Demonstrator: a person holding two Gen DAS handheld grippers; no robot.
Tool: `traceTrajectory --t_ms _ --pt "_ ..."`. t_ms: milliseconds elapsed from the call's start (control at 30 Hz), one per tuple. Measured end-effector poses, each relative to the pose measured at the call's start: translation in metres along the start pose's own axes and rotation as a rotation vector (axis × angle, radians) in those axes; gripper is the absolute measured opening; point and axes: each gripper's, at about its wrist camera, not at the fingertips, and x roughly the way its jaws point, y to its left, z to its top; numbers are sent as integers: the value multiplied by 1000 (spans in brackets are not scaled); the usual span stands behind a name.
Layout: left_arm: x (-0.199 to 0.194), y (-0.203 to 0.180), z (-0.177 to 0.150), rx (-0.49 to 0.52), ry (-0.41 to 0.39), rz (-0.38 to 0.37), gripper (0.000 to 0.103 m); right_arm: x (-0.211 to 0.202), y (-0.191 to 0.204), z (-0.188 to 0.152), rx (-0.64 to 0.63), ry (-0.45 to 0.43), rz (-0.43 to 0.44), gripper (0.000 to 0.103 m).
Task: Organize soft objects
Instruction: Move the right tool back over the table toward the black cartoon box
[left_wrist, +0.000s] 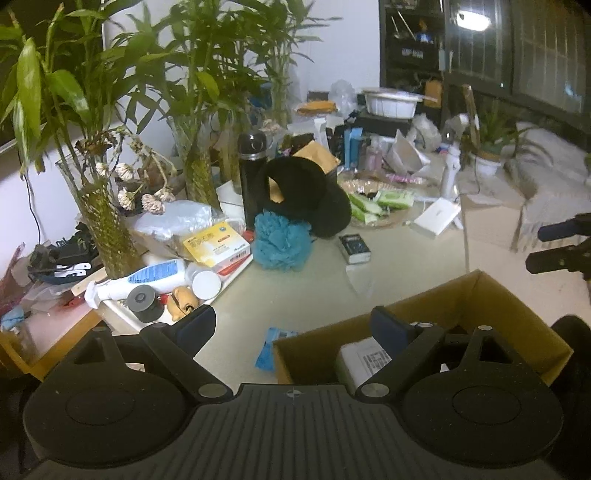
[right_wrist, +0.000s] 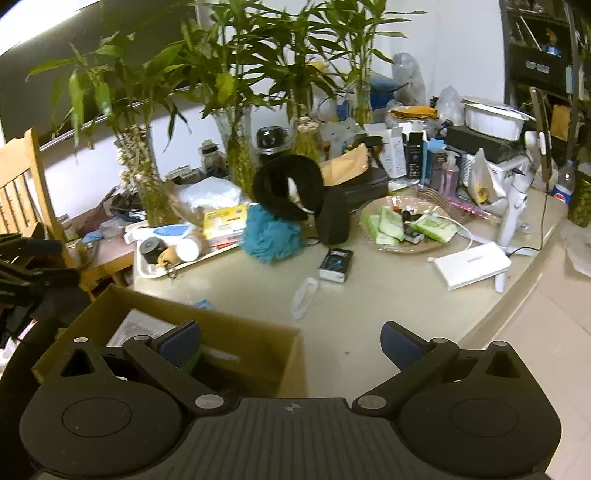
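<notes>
A teal bath pouf (left_wrist: 281, 240) lies on the beige table, and also shows in the right wrist view (right_wrist: 271, 236). Behind it stands a black furry earmuff-like thing (left_wrist: 299, 190), seen too in the right wrist view (right_wrist: 286, 186). An open cardboard box (left_wrist: 476, 295) sits at the table's near edge; in the right wrist view (right_wrist: 236, 338) it holds papers. My left gripper (left_wrist: 295, 328) is open and empty, above the table and the box's left end. My right gripper (right_wrist: 291, 343) is open and empty over the box's right end.
Glass vases with bamboo (left_wrist: 105, 218) stand at the left. A black flask (left_wrist: 251, 173), a tray of bottles (right_wrist: 147, 267), a small black box (right_wrist: 335, 264), a basket of green packets (right_wrist: 406, 225) and a white device (right_wrist: 472, 264) crowd the table.
</notes>
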Motion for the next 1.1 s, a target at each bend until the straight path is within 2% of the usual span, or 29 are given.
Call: traceTrajectory --t_ms 267,700,1100 --pt "6 25 -5 -81 -50 -31 92 31 -27 7 42 5 24 103" --pt "35 44 -20 -145 -43 -90 92 102 -45 17 -24 33 -10 103" --pt "43 42 -27 -147 -21 -102 92 114 -42 21 -10 38 18 103"
